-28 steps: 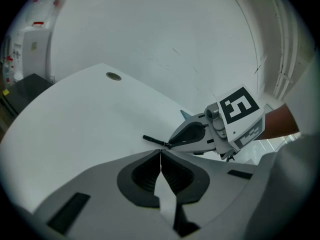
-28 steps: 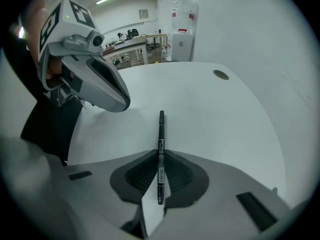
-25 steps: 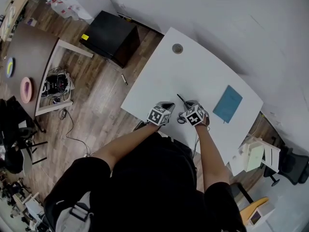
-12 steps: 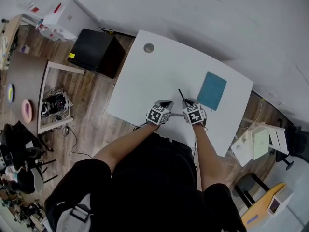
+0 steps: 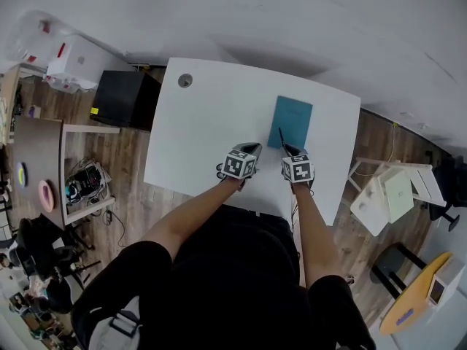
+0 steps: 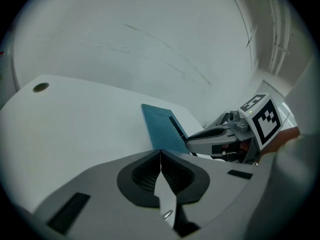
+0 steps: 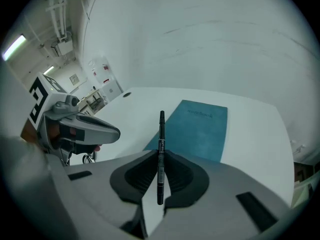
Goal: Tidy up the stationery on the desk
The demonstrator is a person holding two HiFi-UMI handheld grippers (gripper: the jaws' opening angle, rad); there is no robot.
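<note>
While the right hand-held gripper (image 5: 290, 152) hangs over the near right part of the white bench (image 5: 211, 122), its jaws are clamped on a black pen (image 7: 161, 149) — the pads grip the rear half of the barrel, and the rest sticks out ahead, pointing to the far side. A teal notebook (image 5: 290, 121) lies flat and closed on the far right part of the bench, just beyond this gripper. Seen from the head view, the pen's far end crosses the notebook's near left edge, though whether it touches the cover cannot be told.

The left hand-held gripper (image 5: 250, 150) is level with the right one, to its left and apart from it, also over the near part of the bench. Its jaws are pressed together on a thin pale blade with a small glinting pivot — it looks like a pair of scissors (image 6: 165, 199), blades forward. Dark loops that may be the handles show at this gripper's near left side in the head view. The notebook sits to the far right of this gripper, well clear of it.

A round cable hole (image 5: 185, 81) sits in the far left corner of the bench. A black box (image 5: 120, 97) stands on the wooden floor beside the bench's left end.
</note>
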